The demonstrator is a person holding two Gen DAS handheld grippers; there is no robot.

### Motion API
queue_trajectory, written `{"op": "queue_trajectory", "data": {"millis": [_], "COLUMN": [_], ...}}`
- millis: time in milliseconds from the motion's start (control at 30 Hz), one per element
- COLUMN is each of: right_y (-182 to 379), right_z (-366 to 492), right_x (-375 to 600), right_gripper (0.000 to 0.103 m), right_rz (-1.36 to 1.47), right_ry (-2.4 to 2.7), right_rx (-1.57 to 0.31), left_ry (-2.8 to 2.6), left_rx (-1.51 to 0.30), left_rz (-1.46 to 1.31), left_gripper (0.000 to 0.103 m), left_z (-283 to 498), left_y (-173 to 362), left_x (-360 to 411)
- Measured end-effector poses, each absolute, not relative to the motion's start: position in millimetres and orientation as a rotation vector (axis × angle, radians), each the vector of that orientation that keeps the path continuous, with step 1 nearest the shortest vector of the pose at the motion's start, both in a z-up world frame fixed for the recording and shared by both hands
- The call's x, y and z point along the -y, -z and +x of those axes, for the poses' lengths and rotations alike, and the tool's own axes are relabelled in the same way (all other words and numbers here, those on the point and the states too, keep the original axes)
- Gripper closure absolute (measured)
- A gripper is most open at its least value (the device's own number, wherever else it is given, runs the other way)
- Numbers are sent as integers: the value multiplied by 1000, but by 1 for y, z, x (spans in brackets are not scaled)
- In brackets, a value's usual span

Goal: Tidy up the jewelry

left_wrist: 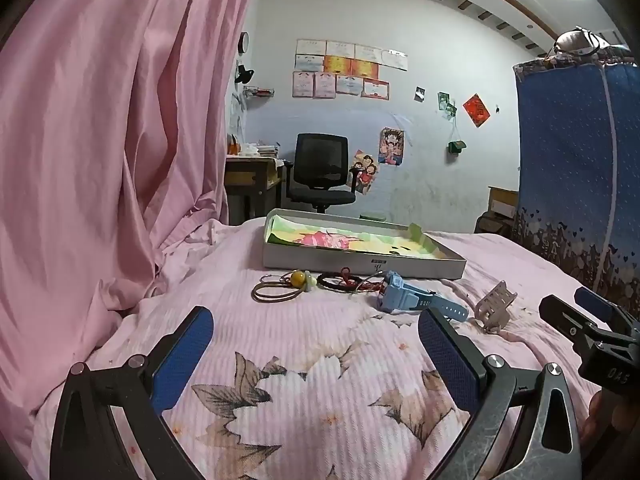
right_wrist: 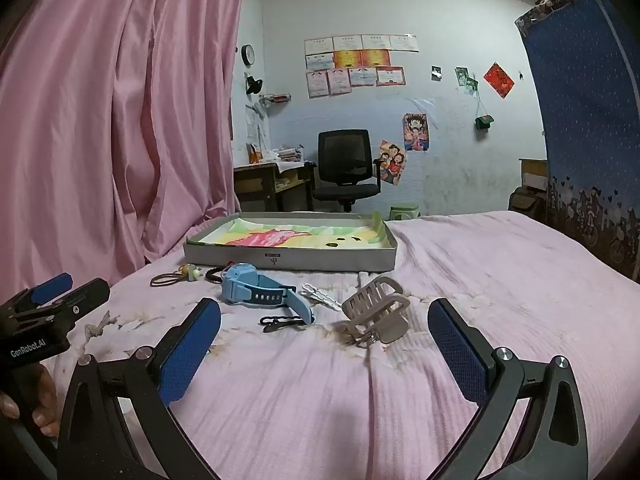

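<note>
Now both sets of jaws spread wide, empty. Beige hair claw (right_wrist: 374, 312) lies on bed just ahead between right gripper (right_wrist: 324, 334) jaws, long axis crosswise; left gripper (left_wrist: 316, 340) farther off. Tray (right_wrist: 288, 258) beyond.

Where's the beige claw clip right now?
The beige claw clip lies on the pink bedspread, just ahead of the open right gripper. The blue watch is to its left, the tray behind.
</note>
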State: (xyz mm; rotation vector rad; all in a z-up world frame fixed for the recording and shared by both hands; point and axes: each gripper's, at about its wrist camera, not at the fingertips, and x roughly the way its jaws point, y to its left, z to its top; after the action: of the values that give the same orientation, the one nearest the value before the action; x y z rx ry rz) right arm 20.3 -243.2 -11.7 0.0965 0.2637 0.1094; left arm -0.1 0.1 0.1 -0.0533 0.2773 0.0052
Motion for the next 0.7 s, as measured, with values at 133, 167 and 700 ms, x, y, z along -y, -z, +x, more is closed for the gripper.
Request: {"op": "queue_trajectory", "data": {"millis": [133, 167, 700], "right_y": [12, 12, 12], "right_z": [21, 21, 20], "right_x": [243, 243, 245], "right_gripper": [1, 1, 1], "right_rz": [99, 100, 107], "right_ry": [-110, -110, -110], "right_rx": [-268, -268, -270], "left_ry": [-5, -6, -7], "left_rx": [-279, -277, -280], "left_rz": [-54, -54, -59], "left_gripper": [0, 0, 0], "left_z": [0, -1, 0], "left_y": [0, -1, 6], "left_x": [0, 0, -1]}}
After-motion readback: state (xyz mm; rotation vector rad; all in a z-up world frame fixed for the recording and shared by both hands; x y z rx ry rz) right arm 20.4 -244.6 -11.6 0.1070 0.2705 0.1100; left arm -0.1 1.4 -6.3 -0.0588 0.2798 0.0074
